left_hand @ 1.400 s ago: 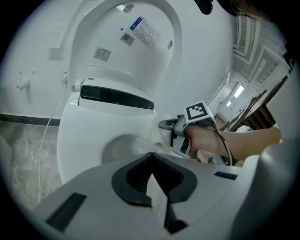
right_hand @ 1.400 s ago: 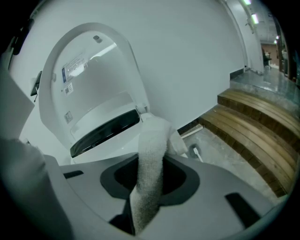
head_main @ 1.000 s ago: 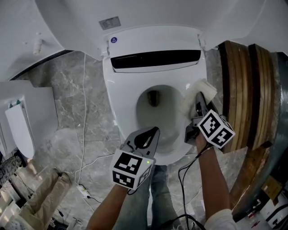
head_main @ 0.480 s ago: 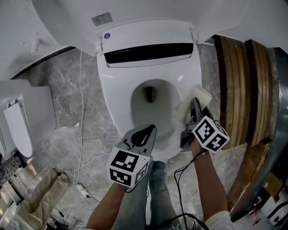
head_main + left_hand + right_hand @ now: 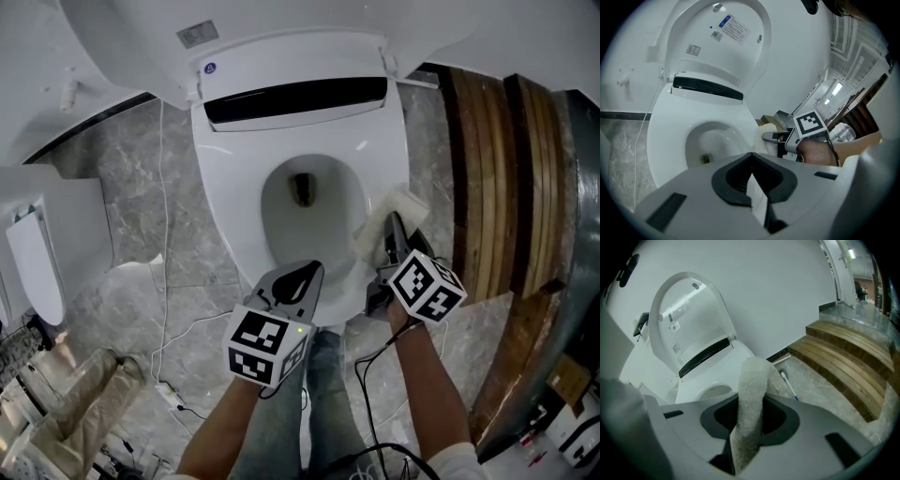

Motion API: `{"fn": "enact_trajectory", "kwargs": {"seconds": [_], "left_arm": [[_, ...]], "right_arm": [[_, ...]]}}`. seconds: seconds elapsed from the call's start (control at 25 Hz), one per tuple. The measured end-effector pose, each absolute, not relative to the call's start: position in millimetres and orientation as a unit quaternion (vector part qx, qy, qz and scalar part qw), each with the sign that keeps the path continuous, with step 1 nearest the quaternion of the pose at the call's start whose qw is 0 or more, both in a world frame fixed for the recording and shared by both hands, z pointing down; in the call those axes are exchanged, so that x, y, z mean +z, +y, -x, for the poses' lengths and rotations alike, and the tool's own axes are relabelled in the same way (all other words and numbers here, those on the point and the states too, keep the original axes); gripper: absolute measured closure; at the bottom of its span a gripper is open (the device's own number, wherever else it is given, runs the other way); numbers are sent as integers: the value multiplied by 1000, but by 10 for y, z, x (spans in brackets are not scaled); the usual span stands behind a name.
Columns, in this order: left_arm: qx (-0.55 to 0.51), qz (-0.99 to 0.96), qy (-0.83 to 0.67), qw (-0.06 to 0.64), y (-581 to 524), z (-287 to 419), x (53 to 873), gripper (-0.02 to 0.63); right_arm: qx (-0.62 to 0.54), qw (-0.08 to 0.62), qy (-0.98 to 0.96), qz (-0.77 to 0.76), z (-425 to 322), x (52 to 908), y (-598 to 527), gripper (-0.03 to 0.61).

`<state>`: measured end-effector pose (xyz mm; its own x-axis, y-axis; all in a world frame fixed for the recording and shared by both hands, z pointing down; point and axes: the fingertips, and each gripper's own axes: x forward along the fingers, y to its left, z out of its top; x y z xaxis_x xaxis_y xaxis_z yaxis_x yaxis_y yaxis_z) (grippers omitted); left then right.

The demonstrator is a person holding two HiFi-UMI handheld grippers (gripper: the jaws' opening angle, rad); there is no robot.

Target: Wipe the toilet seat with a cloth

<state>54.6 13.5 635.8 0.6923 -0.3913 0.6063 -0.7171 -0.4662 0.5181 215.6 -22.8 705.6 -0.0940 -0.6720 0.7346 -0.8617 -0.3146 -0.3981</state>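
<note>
A white toilet seat (image 5: 234,211) rings the bowl below me, its lid (image 5: 717,42) raised against the wall. My right gripper (image 5: 394,230) is shut on a folded pale cloth (image 5: 382,217), which lies on the seat's right rim. In the right gripper view the cloth (image 5: 751,399) stands pinched between the jaws. My left gripper (image 5: 302,279) is shut and holds nothing; it hovers over the seat's front edge. From the left gripper view, the right gripper (image 5: 771,137) and its cloth (image 5: 761,140) lie at the bowl's right side.
Wooden slat steps (image 5: 497,178) rise right of the toilet. A white cable (image 5: 164,234) runs over the marble floor at the left, near a white bin (image 5: 37,253). A toothbrush-like stick (image 5: 788,385) lies on the floor by the steps.
My right gripper has drawn the cloth along the seat's right rim toward the front. The left gripper has shifted only slightly, and the view has tilted so the toilet sits higher in frame.
</note>
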Motion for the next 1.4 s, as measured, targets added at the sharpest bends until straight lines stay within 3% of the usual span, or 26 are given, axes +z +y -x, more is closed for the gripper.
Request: {"fn": "enact_trajectory", "kwargs": {"seconds": [0.84, 1.4], "left_arm": [[229, -831, -324, 389, 758, -847, 6463, 601], [214, -805, -383, 399, 968, -534, 6505, 601]], "right_arm": [[456, 144, -609, -633, -2029, 7045, 650, 479], [464, 154, -633, -600, -1804, 7099, 1138, 479]]}}
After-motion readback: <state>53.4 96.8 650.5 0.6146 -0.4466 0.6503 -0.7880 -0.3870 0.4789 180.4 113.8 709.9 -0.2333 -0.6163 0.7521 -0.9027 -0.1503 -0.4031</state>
